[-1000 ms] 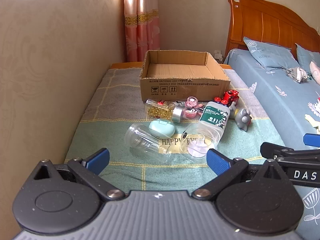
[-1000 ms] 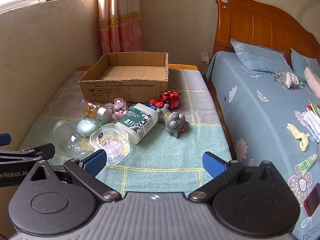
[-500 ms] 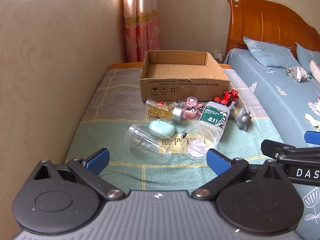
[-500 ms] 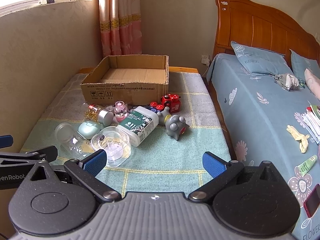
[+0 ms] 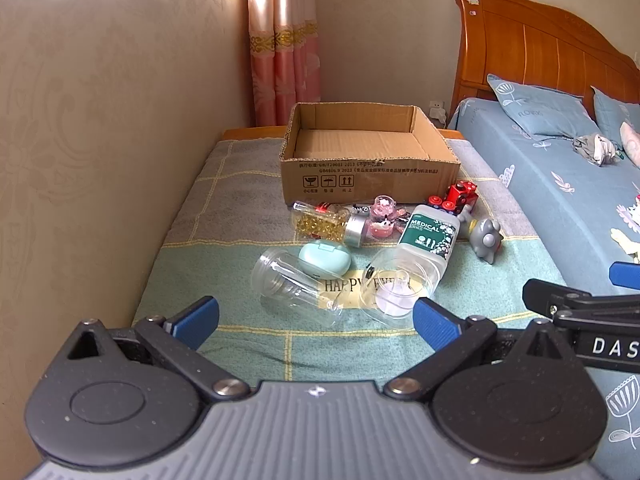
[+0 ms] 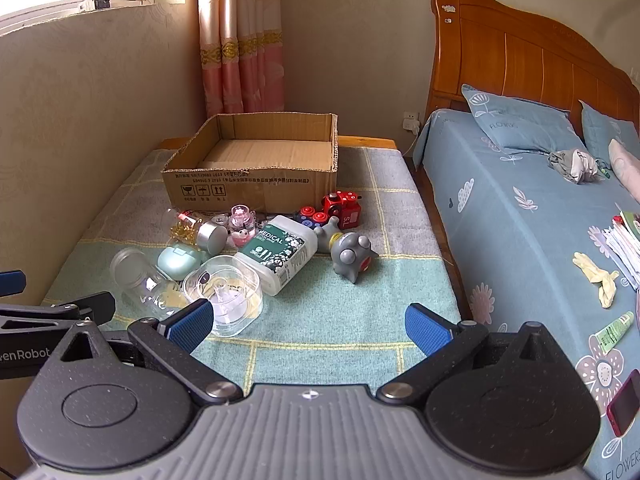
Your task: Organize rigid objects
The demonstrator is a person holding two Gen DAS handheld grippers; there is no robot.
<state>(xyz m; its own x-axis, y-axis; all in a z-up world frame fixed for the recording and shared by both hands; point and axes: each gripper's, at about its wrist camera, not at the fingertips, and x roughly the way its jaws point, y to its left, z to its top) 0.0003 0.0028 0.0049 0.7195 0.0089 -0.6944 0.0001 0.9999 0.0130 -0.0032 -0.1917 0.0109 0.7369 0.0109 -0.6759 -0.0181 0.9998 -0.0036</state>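
- Two grippers, both with fingers spread wide and holding nothing: left gripper (image 5: 316,314), right gripper (image 6: 308,322). Both hover short of the clutter on the worktop (image 6: 340,320).
- Landmark: square clear tub (image 6: 224,294), the item nearest both sets of fingers.
- Tub lies on its side just ahead of the right gripper's left finger (image 6: 190,320), open mouth facing the fingers; in the left wrist view it sits by that gripper's right finger (image 5: 434,322). Neither finger touches it.
- Left of the tub: clear round jar (image 5: 288,284), on its side, long axis running left-right and slightly away.
- Behind the tub: white "MEDICAL" bottle (image 6: 278,252), flat, long axis pointing away toward the cardboard box (image 6: 256,178).
- Judgement: either arm could take the tub; box sits well beyond, empty.
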